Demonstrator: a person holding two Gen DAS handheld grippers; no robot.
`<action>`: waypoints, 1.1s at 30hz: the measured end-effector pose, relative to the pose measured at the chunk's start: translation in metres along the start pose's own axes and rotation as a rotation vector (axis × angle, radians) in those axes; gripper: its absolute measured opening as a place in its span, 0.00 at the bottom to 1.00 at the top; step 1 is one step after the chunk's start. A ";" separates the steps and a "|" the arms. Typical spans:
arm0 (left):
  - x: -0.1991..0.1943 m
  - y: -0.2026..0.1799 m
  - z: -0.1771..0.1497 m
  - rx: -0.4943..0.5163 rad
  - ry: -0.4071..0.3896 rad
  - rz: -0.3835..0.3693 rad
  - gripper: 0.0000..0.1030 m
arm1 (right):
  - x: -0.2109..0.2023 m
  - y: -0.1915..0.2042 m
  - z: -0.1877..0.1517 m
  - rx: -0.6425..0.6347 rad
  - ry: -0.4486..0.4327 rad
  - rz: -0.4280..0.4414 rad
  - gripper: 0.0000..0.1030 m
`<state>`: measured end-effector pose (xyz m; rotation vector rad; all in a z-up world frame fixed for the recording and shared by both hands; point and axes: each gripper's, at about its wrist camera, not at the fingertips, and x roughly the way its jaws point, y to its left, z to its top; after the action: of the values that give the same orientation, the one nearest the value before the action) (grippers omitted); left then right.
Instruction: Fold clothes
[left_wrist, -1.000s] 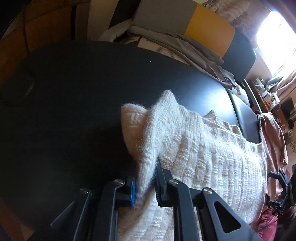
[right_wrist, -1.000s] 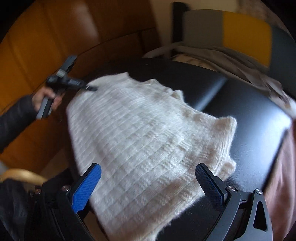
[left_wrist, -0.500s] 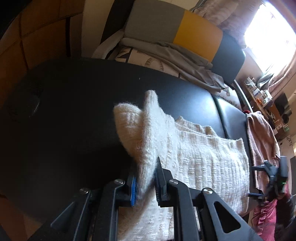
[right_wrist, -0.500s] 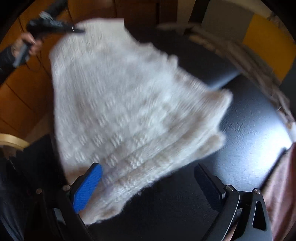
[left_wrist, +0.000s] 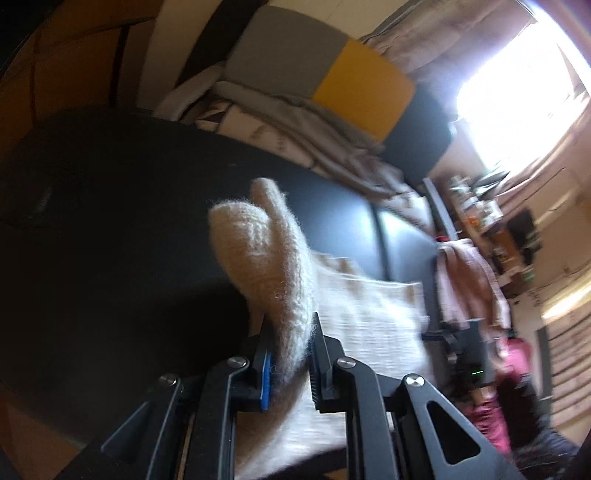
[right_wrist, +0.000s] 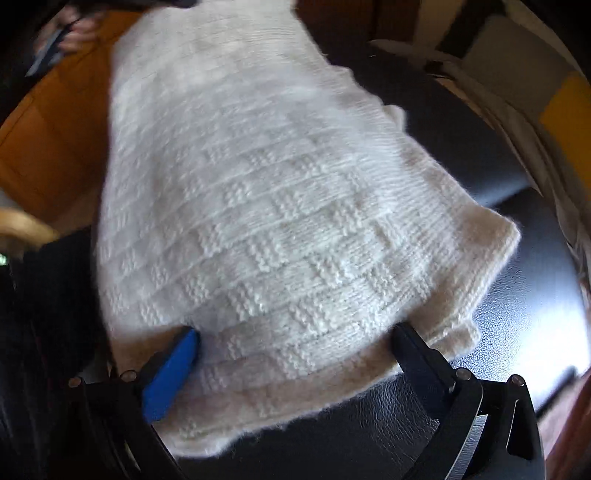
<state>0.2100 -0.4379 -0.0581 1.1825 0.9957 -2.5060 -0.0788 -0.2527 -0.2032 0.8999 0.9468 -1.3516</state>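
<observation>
A cream knitted sweater (right_wrist: 273, 221) with a raised block pattern lies partly on a black padded table (right_wrist: 517, 332), its folded bottom hem near the table's front edge and its far end lifted off the table toward the upper left. The left gripper (left_wrist: 291, 354) is clamped on a bunched fold of that lifted end, the knit pinched between a blue pad and a black one, with a rounded hump of sweater standing up just beyond the fingertips. The right gripper (right_wrist: 295, 332) sits over the hem with its jaws wide apart, a blue pad (right_wrist: 168, 373) at one side and a black finger (right_wrist: 417, 354) at the other; both tips seem to rest on the knit, though blur makes that uncertain. Beyond the table's far side is a heap of grey clothes (left_wrist: 295, 122) under a grey and yellow cushion (left_wrist: 332, 70). A pink cloth (left_wrist: 469, 273) hangs at the table's right end. A hand (right_wrist: 79, 35) shows past the sweater's lifted end.
</observation>
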 end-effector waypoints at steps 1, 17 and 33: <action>-0.001 -0.008 -0.001 0.000 -0.005 -0.020 0.14 | 0.000 0.003 -0.003 0.006 -0.016 -0.016 1.00; 0.059 -0.178 -0.003 0.000 0.023 -0.258 0.13 | -0.009 0.010 -0.041 0.147 -0.240 -0.076 1.00; 0.210 -0.214 -0.054 -0.021 0.279 -0.209 0.16 | -0.014 0.004 -0.064 0.165 -0.302 -0.076 1.00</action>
<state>0.0106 -0.2206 -0.1338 1.5253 1.2698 -2.5215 -0.0765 -0.1883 -0.2140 0.7602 0.6491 -1.5971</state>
